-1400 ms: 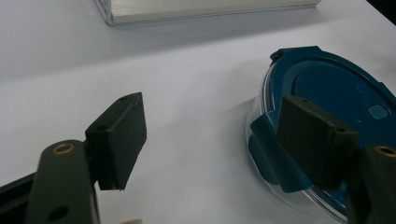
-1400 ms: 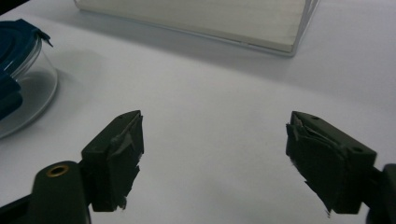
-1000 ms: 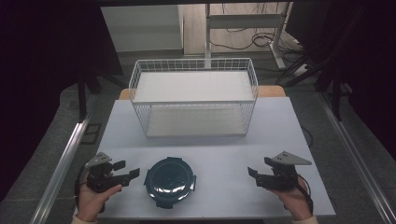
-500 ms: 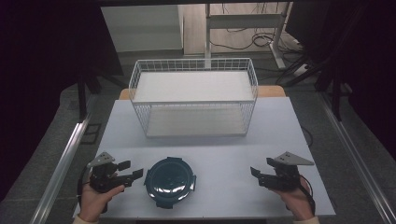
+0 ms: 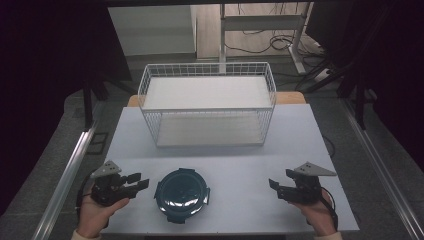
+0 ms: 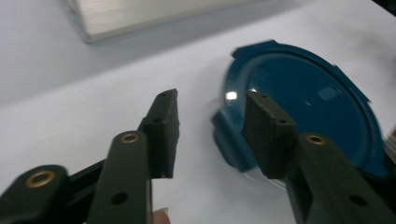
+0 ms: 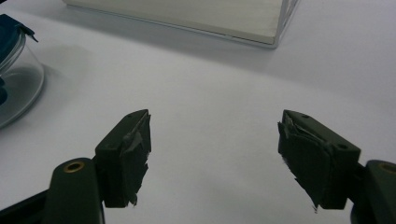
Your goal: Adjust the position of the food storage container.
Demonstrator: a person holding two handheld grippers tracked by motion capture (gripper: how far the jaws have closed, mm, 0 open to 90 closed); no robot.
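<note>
A round glass container with a dark teal clip-on lid (image 5: 181, 191) sits near the table's front edge, left of centre. My left gripper (image 5: 139, 182) is just to its left, open, its jaws pointing at the lid's rim. In the left gripper view the lid (image 6: 317, 107) lies just past the open gripper (image 6: 212, 128), one side tab close to the far jaw. My right gripper (image 5: 273, 186) rests at the front right, open with nothing between its jaws. In the right gripper view that gripper (image 7: 215, 154) is spread wide over bare table, and the container's glass wall (image 7: 18, 88) shows at the left edge.
A white wire basket (image 5: 207, 102) with a pale flat bottom stands at the back middle of the light table (image 5: 240, 165). Its front wall (image 7: 187, 16) runs across the top of the right gripper view. Dark floor, metal rails and cables surround the table.
My left gripper has edged right, closer to the teal lid. The right gripper has shifted slightly toward the front right. The container has not moved.
</note>
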